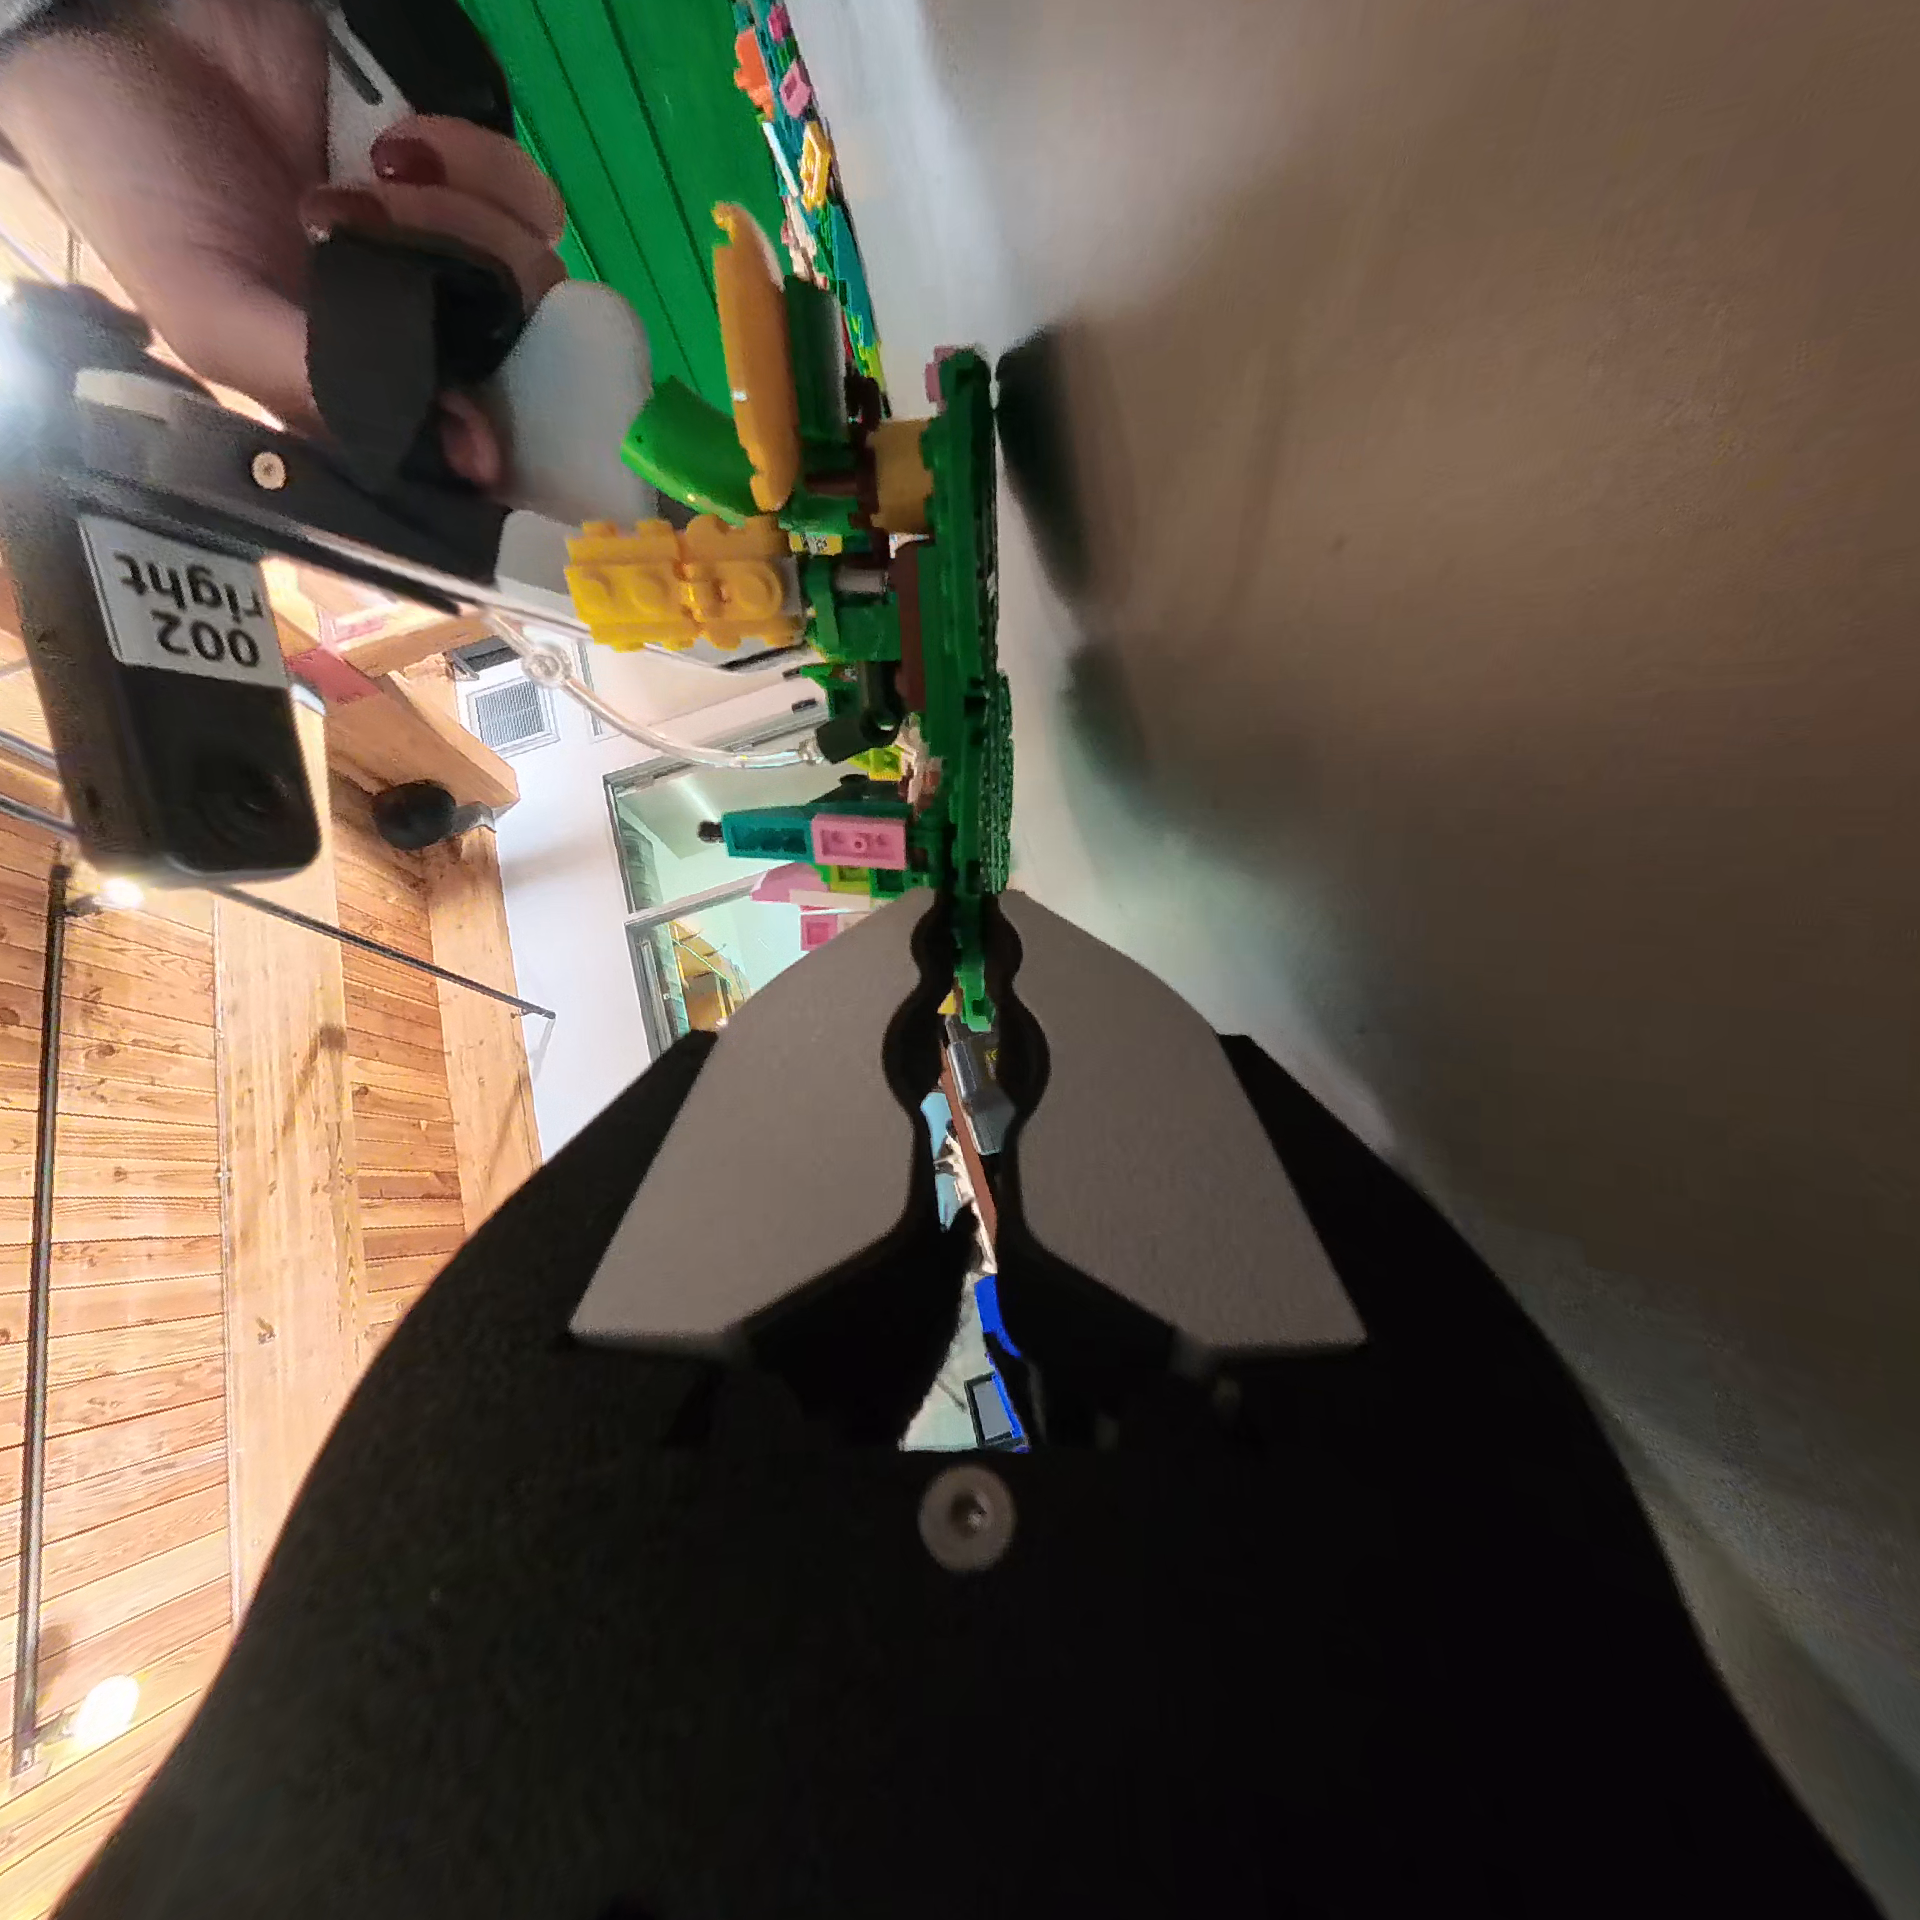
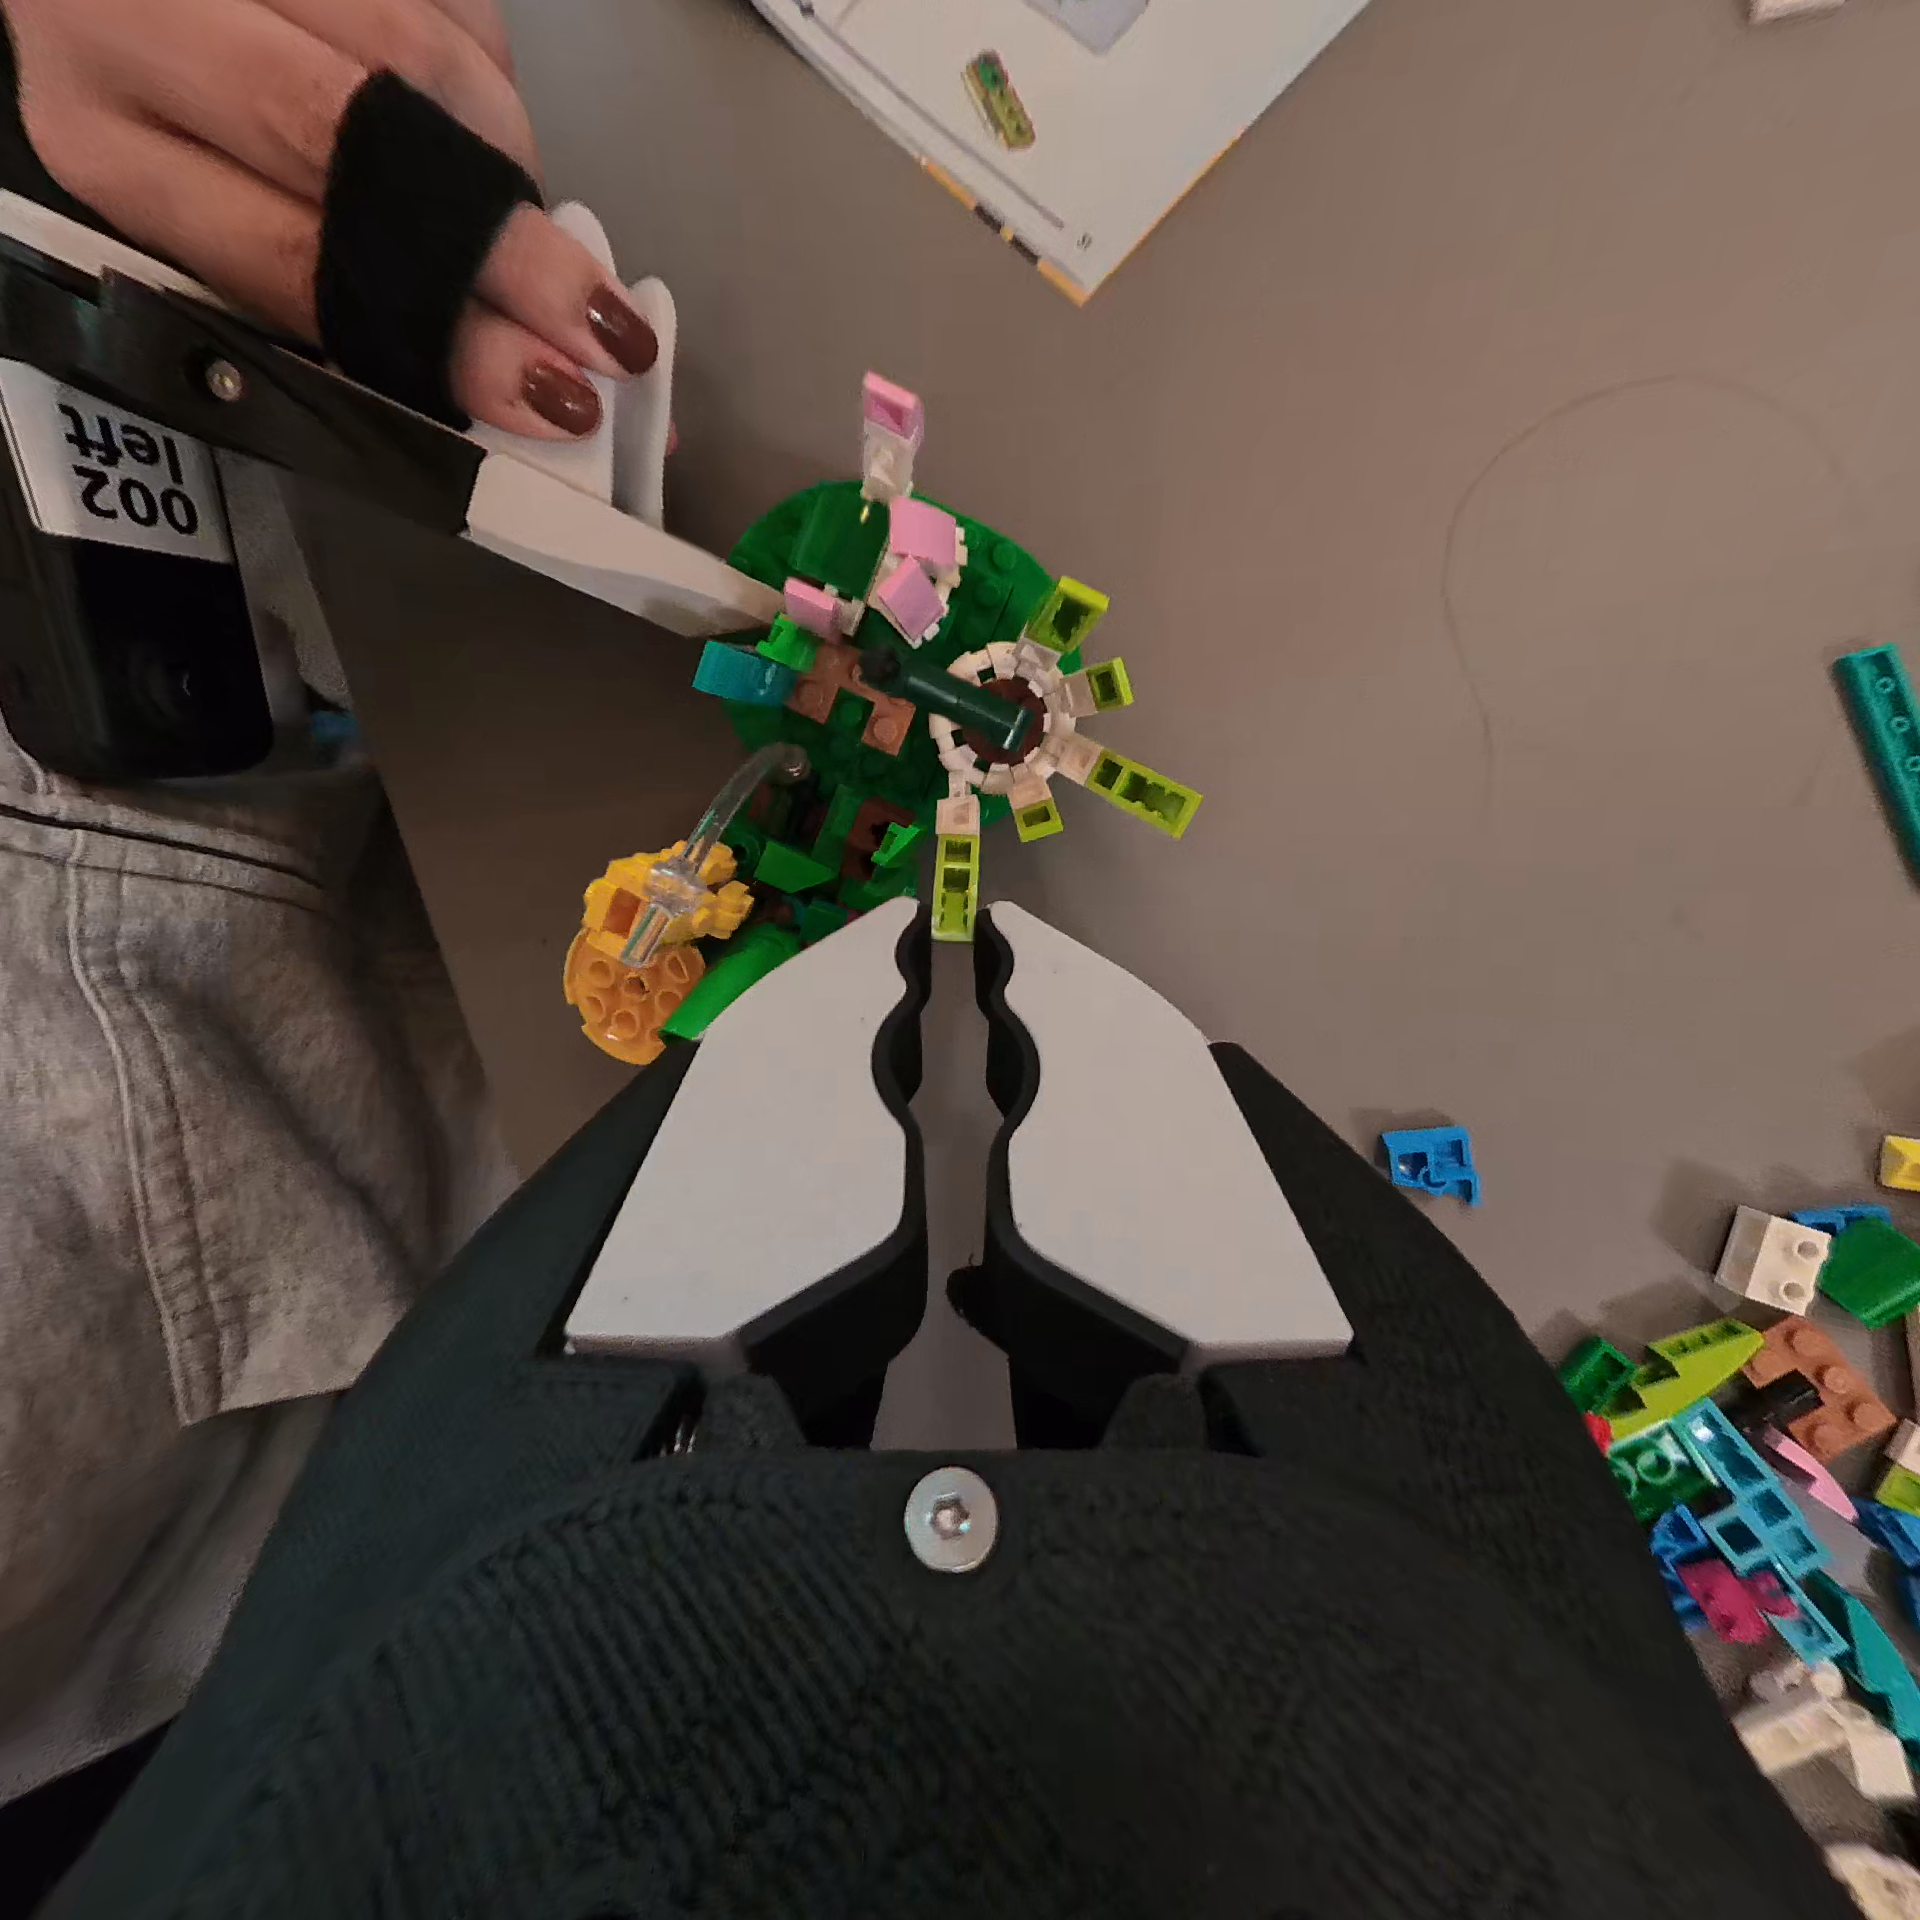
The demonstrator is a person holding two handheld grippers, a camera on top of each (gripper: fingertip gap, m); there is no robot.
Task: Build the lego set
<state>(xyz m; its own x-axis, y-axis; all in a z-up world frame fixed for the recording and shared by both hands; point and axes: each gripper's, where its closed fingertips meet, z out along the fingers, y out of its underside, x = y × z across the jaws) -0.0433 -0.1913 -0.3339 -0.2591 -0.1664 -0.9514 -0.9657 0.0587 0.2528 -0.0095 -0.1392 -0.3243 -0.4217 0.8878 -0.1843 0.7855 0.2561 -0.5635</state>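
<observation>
Indoor workroom or office: wood-plank wall [image 1: 156, 1143] at left, glass doorway [image 1: 707, 935] mid-frame, grey table [image 2: 1351, 623], booklet [image 2: 1039, 114] at top.

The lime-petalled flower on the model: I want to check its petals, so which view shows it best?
The right wrist view: it looks down on the lime-petalled flower, showing its white ring and spread petals. The left wrist view sees the model edge-on; there the flower is mostly hidden.

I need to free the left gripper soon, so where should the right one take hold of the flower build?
Take the green base plate by its thin rim, on the bare stretch opposite the left gripper, which already clamps that edge. Come in level with the plate's plane. The lime petals and pink flower look easy to knock loose. The right gripper holds nothing.
</observation>
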